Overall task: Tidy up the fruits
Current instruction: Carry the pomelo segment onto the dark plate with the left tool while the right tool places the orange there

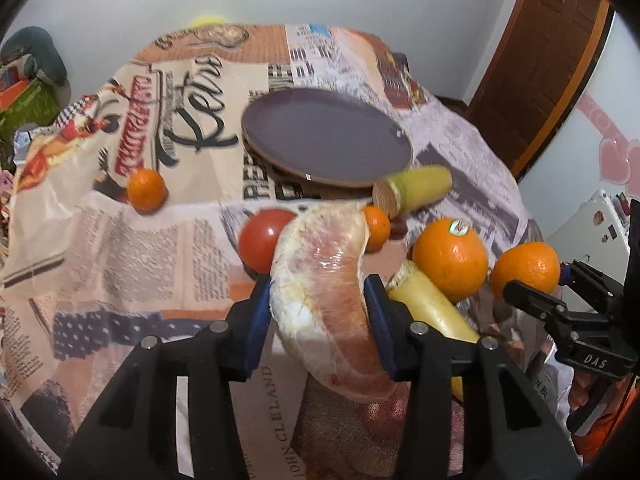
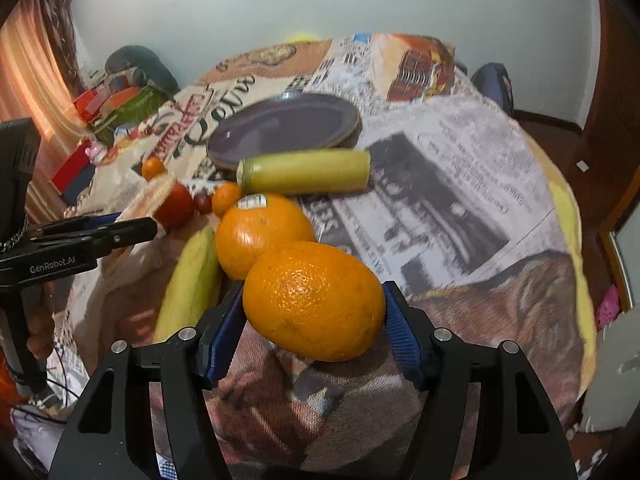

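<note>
My left gripper is shut on a peeled pomelo wedge and holds it above the cloth. My right gripper is shut on a large orange; that orange also shows in the left wrist view. A purple plate lies empty further back, also in the right wrist view. A stickered orange, a tomato, a small mandarin, a second mandarin and two yellow-green sugarcane pieces lie on the cloth.
A printed newspaper-pattern cloth covers the round table. A small dark red fruit lies by the tomato. Clutter and a cushion stand at the far left. A wooden door is at the right.
</note>
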